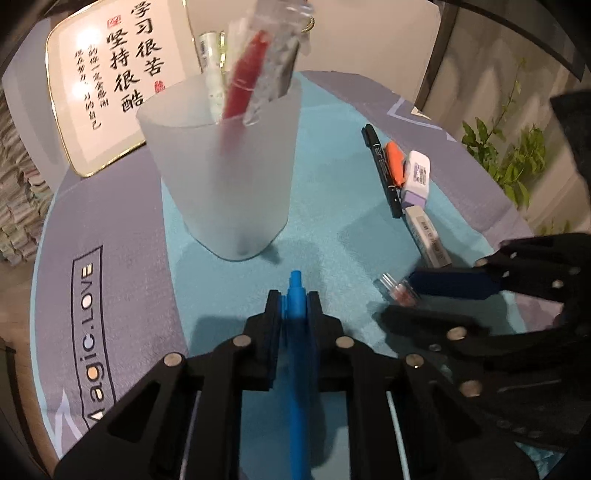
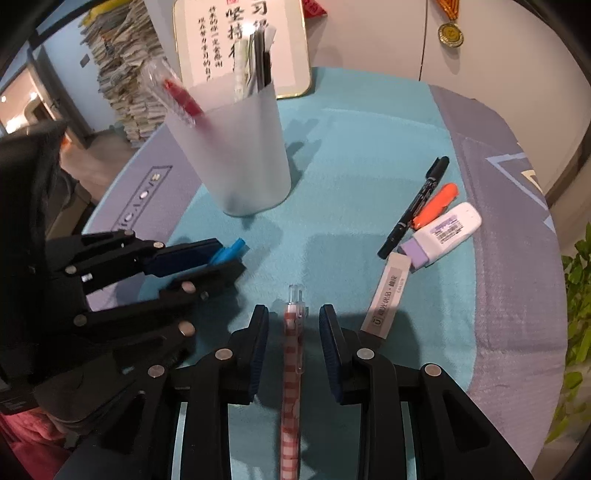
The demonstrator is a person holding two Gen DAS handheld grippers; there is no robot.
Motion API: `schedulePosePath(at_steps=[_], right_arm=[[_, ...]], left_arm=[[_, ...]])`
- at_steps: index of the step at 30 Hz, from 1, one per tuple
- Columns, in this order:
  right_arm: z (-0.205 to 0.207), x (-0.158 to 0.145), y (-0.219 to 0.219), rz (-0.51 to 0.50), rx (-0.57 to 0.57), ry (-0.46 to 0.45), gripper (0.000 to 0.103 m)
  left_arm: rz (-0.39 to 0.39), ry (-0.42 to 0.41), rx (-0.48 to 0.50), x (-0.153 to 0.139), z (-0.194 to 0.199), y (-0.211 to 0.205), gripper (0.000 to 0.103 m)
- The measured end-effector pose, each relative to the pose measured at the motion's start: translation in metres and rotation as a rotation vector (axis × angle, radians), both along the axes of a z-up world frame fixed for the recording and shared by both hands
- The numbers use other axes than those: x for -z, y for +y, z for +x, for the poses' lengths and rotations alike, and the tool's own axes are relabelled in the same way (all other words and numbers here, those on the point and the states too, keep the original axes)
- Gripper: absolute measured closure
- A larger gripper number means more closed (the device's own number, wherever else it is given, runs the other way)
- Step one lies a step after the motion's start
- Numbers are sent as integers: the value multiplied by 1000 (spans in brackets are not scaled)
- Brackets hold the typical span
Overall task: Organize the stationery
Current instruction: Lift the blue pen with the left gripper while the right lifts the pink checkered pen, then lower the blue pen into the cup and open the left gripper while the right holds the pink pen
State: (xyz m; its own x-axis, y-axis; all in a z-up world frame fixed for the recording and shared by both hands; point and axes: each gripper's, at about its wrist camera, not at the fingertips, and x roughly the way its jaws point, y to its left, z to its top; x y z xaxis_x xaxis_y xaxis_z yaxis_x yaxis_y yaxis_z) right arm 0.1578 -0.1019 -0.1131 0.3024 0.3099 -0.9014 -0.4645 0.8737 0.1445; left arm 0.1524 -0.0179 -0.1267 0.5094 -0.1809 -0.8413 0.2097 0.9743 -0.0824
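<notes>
Left wrist view looks straight down the left gripper [image 1: 294,308], whose two black fingers are closed tight on a blue pen [image 1: 297,369]; the pen's tip pokes out past the fingertips toward the frosted pen cup [image 1: 225,177]. From the right wrist view that same gripper comes in from the left, low over the cloth, the blue tip showing at its end.

Right gripper [image 2: 293,325] is held level with its jaws spread wide. A pink checked pen [image 2: 291,373] lies lengthwise between the blue-padded fingers [image 2: 260,332], touching neither as far as I can see.

The cup stands on a teal towel [image 2: 369,155] and holds a red pen in a clear sleeve [image 2: 181,98] plus several others. Off to the right lie a black marker [image 2: 413,206], an orange highlighter [image 2: 436,205], a white-and-purple correction tape [image 2: 443,230] and a long white eraser [image 2: 388,295], bunched close together.

Under the towel is a lavender mat [image 1: 110,229] printed "Magic.LOVE". A gold-rimmed calligraphy plaque [image 1: 110,74] leans behind the cup, stacked papers [image 2: 125,70] rise at the left, a medal [image 2: 450,33] hangs on the wall, and green leaves [image 2: 580,295] show at the right.
</notes>
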Motion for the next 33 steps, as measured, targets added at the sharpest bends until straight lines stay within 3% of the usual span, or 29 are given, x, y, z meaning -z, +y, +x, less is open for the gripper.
schedulePosePath(at_steps=[3, 4, 16, 23, 33], right_arm=[[2, 3, 6, -6, -8, -9, 78], [2, 2, 7, -1, -4, -12, 92], [-36, -68, -21, 148, 78, -231, 92], [-51, -101, -23, 204, 103, -356, 92], [-52, -110, -30, 226, 152, -386, 92]], left_arm=[[-8, -23, -19, -8, -6, 9, 92], [-14, -29, -23, -11, -8, 11, 92], [-110, -202, -68, -72, -58, 37, 92], [-126, -297, -85, -102, -74, 42, 93], [-121, -451, -147, -156, -64, 55, 93]])
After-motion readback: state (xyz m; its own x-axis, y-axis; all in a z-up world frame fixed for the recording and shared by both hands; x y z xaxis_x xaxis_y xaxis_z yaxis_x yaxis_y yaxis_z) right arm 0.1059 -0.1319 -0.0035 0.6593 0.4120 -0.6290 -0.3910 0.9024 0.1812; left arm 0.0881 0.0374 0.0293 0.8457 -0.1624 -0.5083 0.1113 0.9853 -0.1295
